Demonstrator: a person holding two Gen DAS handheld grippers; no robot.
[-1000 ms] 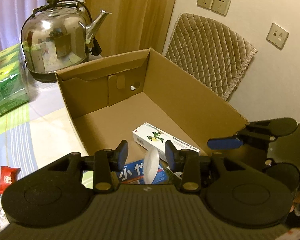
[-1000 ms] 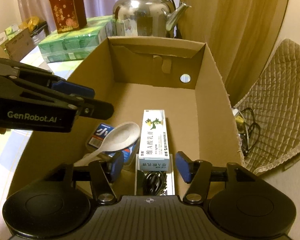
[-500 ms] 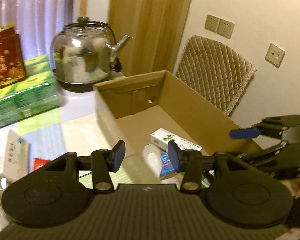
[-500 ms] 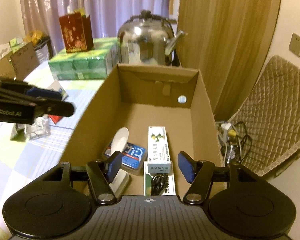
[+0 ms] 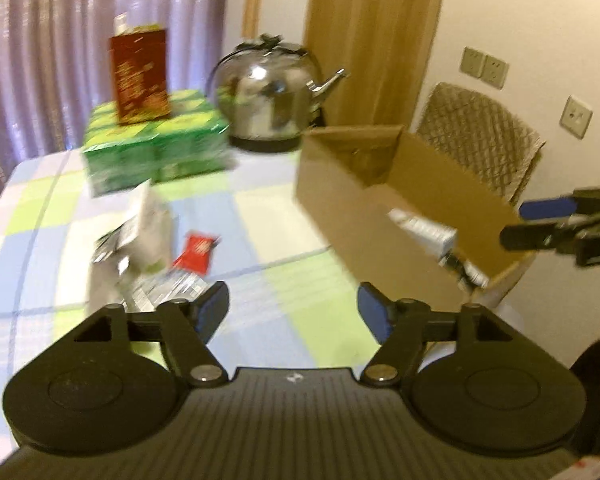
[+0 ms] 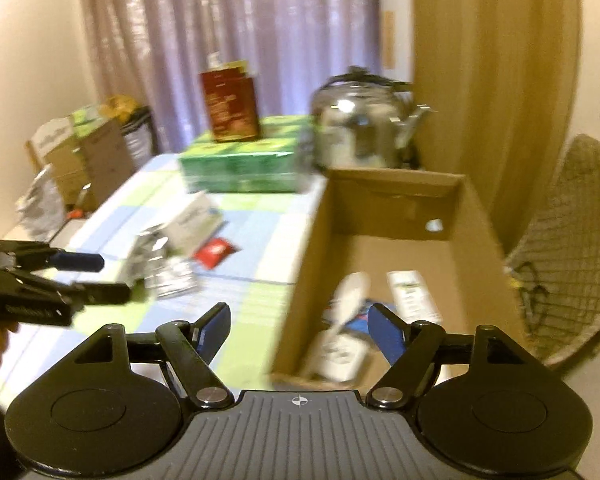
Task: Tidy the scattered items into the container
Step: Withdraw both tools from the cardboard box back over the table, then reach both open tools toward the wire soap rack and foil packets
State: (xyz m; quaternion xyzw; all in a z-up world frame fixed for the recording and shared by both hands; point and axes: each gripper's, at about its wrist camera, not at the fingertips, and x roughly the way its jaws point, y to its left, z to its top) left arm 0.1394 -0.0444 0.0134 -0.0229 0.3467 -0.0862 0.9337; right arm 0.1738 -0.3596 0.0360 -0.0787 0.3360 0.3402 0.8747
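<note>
The open cardboard box stands at the table's right side. In it lie a white spoon, a long white medicine box, a blue pack and a white item. Loose on the checked cloth are a white carton, a red sachet and foil blister packs. My left gripper is open and empty above the cloth, left of the box. My right gripper is open and empty over the box's near left corner.
A steel kettle stands behind the box. Green packs with a red carton on top fill the table's back. A quilted chair is to the right. More boxes sit far left. The image is motion-blurred.
My left gripper let go of the spoon in the box, opened wide and drew back leftward over the table. My right gripper also pulled back and rose away from the box.
</note>
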